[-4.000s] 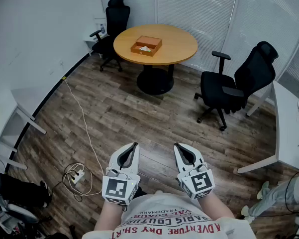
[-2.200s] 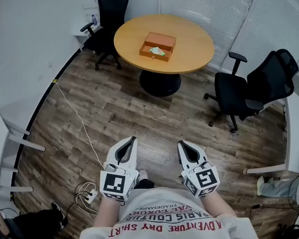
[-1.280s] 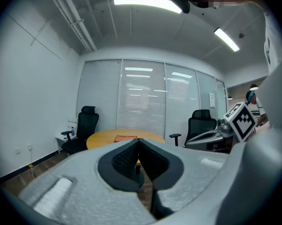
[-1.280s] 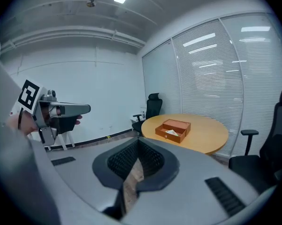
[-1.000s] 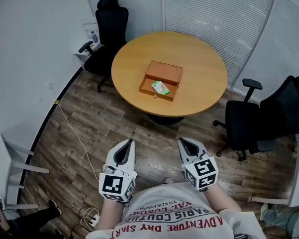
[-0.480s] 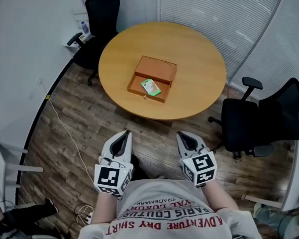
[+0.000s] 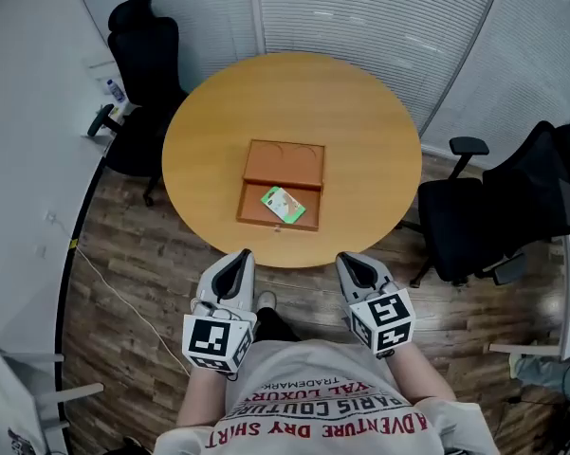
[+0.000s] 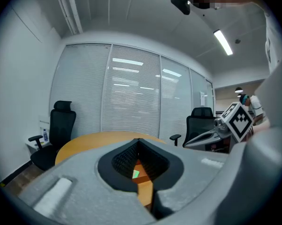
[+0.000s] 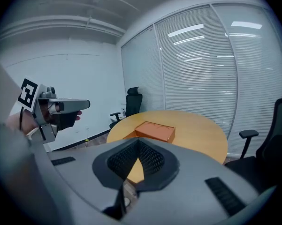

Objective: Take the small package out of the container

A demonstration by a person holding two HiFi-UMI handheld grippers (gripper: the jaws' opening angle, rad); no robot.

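Both claws are recorded as pressed together with nothing pinched, the left gripper (image 7: 242,257) and right gripper (image 7: 343,261) being held just short of the round table (image 7: 360,140). The small green-and-white package (image 7: 283,204) is seen well ahead of the claws and between their lines, lying flat and askew in the open orange box (image 7: 251,210). It is judged light, thin and pliable, possibly slick film; a pinch at one edge or corner is advised, since little height is offered above the box floor.
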